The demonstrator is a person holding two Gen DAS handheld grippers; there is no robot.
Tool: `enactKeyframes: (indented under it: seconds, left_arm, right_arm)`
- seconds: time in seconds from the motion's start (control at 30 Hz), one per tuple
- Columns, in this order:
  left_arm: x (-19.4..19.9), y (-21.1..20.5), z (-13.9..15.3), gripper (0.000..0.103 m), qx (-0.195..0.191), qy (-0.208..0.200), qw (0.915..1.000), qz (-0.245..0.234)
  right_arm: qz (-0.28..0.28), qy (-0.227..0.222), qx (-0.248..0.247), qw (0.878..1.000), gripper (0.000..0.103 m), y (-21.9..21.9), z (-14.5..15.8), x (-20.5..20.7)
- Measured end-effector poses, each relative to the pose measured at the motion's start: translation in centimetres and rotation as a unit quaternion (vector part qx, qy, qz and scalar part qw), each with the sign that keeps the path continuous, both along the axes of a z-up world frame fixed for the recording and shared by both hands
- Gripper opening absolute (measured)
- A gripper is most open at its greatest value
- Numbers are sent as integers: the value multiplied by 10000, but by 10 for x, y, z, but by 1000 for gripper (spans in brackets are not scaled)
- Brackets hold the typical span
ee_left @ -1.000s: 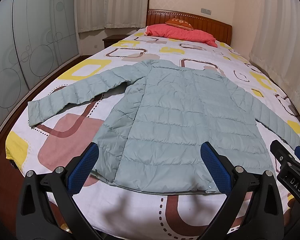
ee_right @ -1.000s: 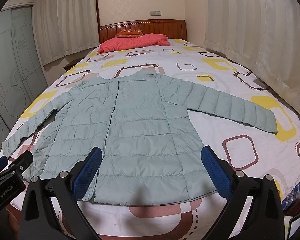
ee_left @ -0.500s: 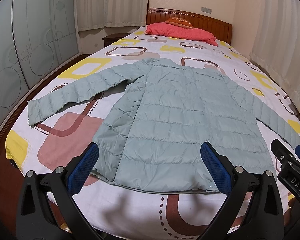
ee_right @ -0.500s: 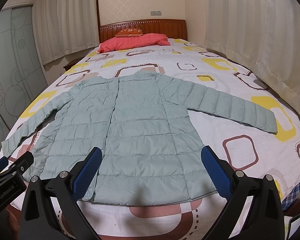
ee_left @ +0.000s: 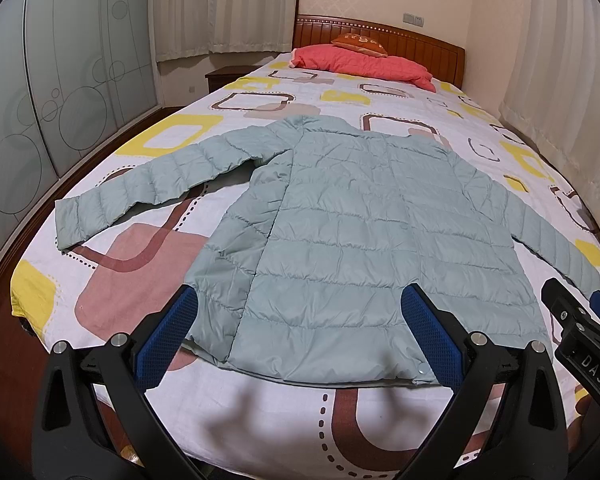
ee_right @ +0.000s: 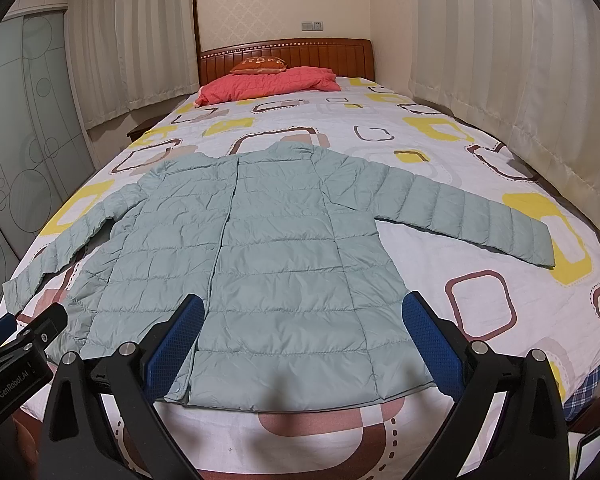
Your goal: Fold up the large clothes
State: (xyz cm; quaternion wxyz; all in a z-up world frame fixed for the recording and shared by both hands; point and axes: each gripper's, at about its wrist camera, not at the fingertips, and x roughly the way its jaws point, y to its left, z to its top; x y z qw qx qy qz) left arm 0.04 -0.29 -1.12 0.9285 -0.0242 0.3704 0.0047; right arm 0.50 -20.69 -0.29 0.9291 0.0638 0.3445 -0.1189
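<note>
Jacket (ee_left: 360, 232) spread flat on patterned bed (ee_right: 500, 320), curtained room; both claws released.

Pale green quilted puffer jacket (ee_left: 364, 240): smooth cloth, slight sheen. Patterned white bedsheet (ee_left: 260, 420): matt cloth. Reddish slatted headboard (ee_right: 320, 54): glossy wood. Blue finger pads (ee_right: 432, 340): textured rubbery, matt.

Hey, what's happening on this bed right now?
A person holding two grippers is about to fold a pale green quilted puffer jacket. It lies flat on the patterned bedsheet, both sleeves spread out. The left gripper and right gripper hover open near the hem, touching nothing. No fold is made yet.
</note>
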Motion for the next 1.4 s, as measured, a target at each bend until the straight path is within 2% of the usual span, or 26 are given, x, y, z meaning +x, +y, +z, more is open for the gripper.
enactKeyframes:
  seconds: [1.4]
  left_arm:
    - [2, 1, 0, 101, -3, 28, 10000, -5]
  right_arm:
    - [13, 14, -21, 10000, 98, -1, 1, 3]
